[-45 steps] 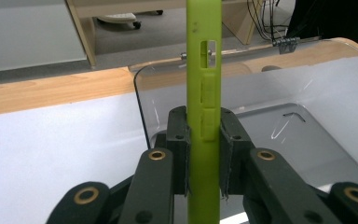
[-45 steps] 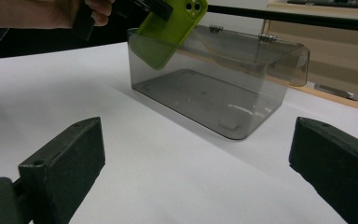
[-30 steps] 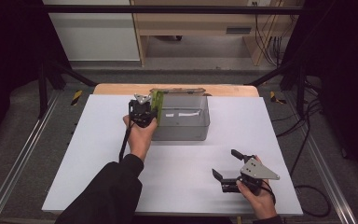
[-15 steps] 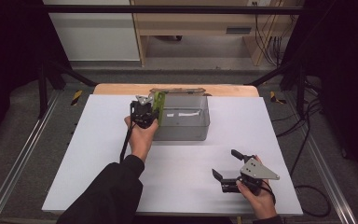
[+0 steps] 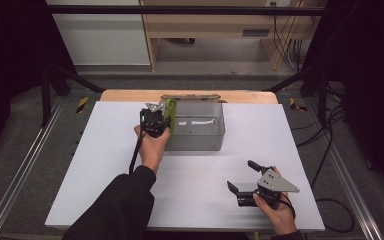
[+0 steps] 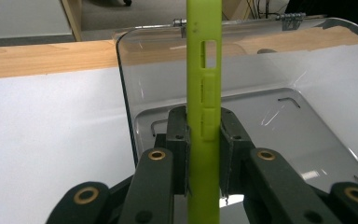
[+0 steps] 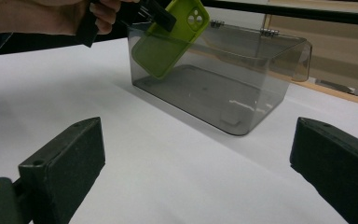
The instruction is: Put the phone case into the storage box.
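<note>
A lime-green phone case (image 6: 204,102) stands edge-on between the jaws of my left gripper (image 6: 204,140), which is shut on it. In the high view that gripper (image 5: 156,119) holds the green case (image 5: 170,111) over the left end of a clear grey plastic box (image 5: 196,126). In the right gripper view the case (image 7: 168,39) hangs tilted, its lower part inside the box (image 7: 223,79) near the left wall and above the floor. My right gripper (image 5: 245,181) rests low at the table's front right, open, with nothing between its jaws.
The box's hinged lid (image 5: 192,97) lies open toward the back, over the wooden table edge (image 5: 125,94). The white table top (image 5: 105,165) spreads around the box. Metal rails (image 5: 25,165) run along both sides of the table.
</note>
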Available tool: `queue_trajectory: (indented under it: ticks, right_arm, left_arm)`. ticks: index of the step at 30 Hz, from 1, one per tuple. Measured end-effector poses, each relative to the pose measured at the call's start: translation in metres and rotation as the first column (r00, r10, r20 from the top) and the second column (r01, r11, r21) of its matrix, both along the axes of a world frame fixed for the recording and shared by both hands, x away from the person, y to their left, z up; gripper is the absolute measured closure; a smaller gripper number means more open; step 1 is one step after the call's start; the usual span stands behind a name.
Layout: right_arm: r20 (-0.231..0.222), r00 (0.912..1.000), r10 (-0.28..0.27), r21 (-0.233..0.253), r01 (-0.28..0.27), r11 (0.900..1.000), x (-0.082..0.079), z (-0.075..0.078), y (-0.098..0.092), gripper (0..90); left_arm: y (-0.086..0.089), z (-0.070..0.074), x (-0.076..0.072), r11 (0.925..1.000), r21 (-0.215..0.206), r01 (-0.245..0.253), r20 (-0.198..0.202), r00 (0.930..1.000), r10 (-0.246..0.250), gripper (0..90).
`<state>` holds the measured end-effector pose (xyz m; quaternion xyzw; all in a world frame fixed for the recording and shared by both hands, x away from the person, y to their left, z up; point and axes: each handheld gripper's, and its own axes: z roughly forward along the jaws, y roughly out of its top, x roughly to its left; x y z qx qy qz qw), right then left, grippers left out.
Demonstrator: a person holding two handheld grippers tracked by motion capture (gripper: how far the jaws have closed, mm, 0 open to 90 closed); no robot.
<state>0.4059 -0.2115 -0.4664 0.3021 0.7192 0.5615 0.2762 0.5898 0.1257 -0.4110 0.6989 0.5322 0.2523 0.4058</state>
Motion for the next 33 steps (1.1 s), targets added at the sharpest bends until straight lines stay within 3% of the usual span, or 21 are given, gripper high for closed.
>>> queue_trajectory:
  ticks: [33]
  right_arm:
    - [-0.015, 0.9999, -0.001, 0.000, 0.001, 1.000, 0.0004, -0.0009, 0.0011, 3.3]
  left_arm:
    - [0.0020, -0.0009, 0.0015, 0.9995, 0.016, -0.028, -0.024, 0.9993, 0.028, 76.9]
